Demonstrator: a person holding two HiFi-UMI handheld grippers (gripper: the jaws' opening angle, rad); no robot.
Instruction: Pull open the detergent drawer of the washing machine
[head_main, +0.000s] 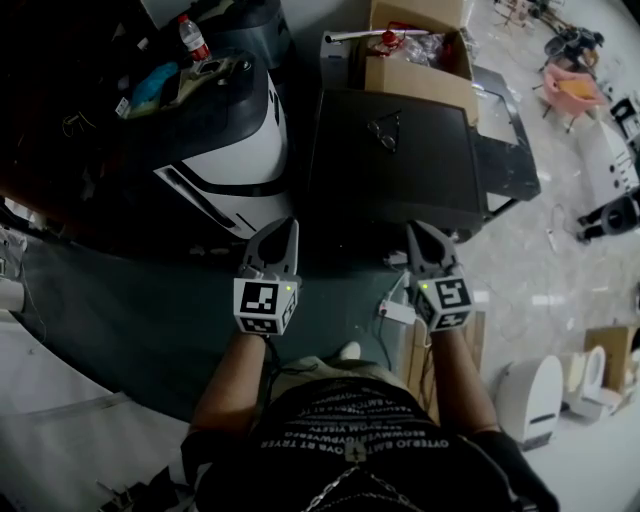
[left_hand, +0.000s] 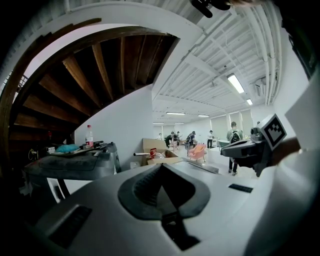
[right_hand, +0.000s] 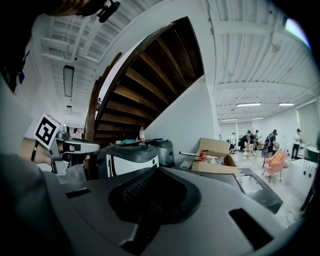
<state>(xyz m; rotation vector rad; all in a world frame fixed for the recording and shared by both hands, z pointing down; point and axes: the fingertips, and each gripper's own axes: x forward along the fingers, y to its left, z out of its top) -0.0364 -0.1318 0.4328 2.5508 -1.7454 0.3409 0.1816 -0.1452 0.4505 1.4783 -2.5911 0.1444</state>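
1. Drawer: I cannot make it out in any view. I judge it sits on the front face of the washer (head_main: 390, 150), the dark-topped cabinet straight ahead. That face is turned toward me and is all but hidden under the near top edge in the head view.
2. Washer: it stands ahead of both grippers and apart from them. A white machine (head_main: 235, 160) is beside it on the left and a box (head_main: 420, 70) is behind it.
3. Axis: the drawer should slide out toward me, along the line the jaws point. Its front would run left to right across that line.
4. Left gripper (head_main: 288, 226): jaws together, nothing between them, tip near the washer's near left corner. If the drawer sits upper left on the front, as I expect, this hand is the nearer.
5. Right gripper (head_main: 416, 230): jaws together, empty, tip by the near edge and right of middle.
6. Requirement, my judgement: the jaws must part before either can take the drawer front.
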